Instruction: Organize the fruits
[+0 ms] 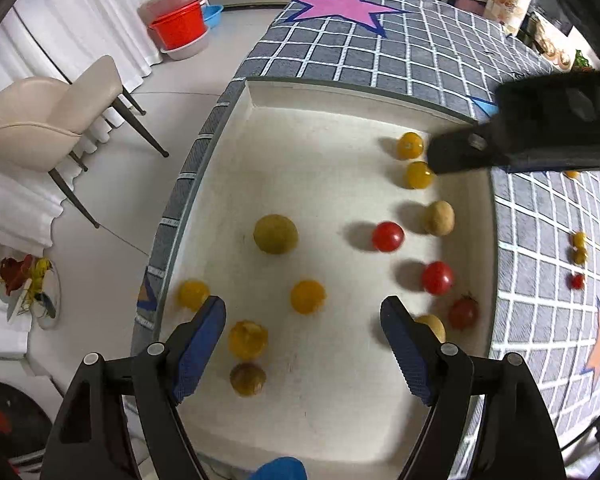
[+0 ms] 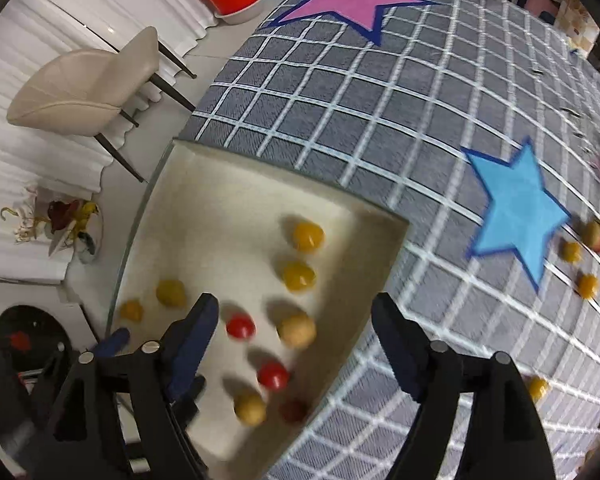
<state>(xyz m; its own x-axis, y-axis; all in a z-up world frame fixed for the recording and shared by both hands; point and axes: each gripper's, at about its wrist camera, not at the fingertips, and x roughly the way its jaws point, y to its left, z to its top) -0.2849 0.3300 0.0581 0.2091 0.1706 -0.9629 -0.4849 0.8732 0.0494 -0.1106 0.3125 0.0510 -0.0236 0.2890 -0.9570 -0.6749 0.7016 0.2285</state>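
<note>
Left gripper (image 1: 303, 322): jaws stand wide apart and empty above the shallow white rectangular tray (image 1: 260, 96).
Right gripper (image 2: 294, 320): jaws spread wide, nothing between them, over the tray's right edge.
Tray contents: round yellow-orange fruits (image 1: 307, 296), red cherry tomatoes (image 1: 387, 236) and tan-green round fruits (image 1: 275, 234), lying loose and mostly apart.
Desk (image 2: 380, 112): grey cloth with white grid and pink star (image 2: 340, 0); a blue star (image 2: 516, 204).
Loose fruits: several small yellow ones (image 2: 588, 285) on the cloth, well right of the tray.
</note>
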